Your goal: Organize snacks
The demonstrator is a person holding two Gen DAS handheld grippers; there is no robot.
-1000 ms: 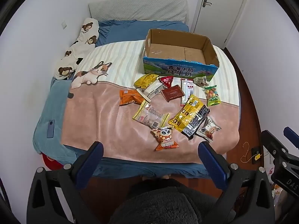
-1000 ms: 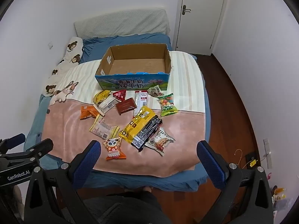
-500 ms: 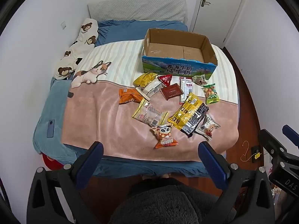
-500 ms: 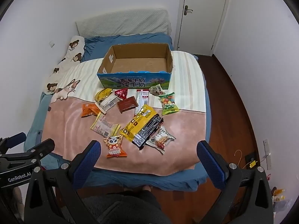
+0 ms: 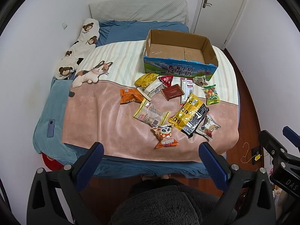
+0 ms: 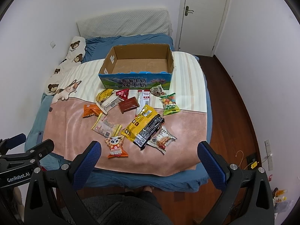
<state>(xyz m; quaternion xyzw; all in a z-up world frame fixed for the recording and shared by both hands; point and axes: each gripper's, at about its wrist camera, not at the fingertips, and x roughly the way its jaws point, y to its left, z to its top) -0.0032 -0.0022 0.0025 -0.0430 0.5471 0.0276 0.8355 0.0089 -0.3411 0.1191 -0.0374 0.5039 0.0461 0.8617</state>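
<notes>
Nothing is picked up yet: both the left gripper [image 5: 150, 161] and right gripper [image 6: 149, 158] hang spread and empty above the foot of the bed [image 6: 131, 178], the snacks [image 6: 142, 127] lie scattered before the empty cardboard box [image 6: 137, 69], so I'd guess the next move is reaching down to the nearest panda packet [image 6: 116, 147].

You are looking down on a bed [image 5: 56, 112] that fills most of a small room, its blue sheet under a pink and striped blanket [image 6: 75, 123] and a grey padded headboard [image 5: 136, 9] against the far white wall [image 6: 93, 1]. A white door [image 6: 204, 13] with a lever handle stands shut in the far right corner. Dark red-brown wooden floor [image 6: 232, 101] runs along the bed's right side.
</notes>
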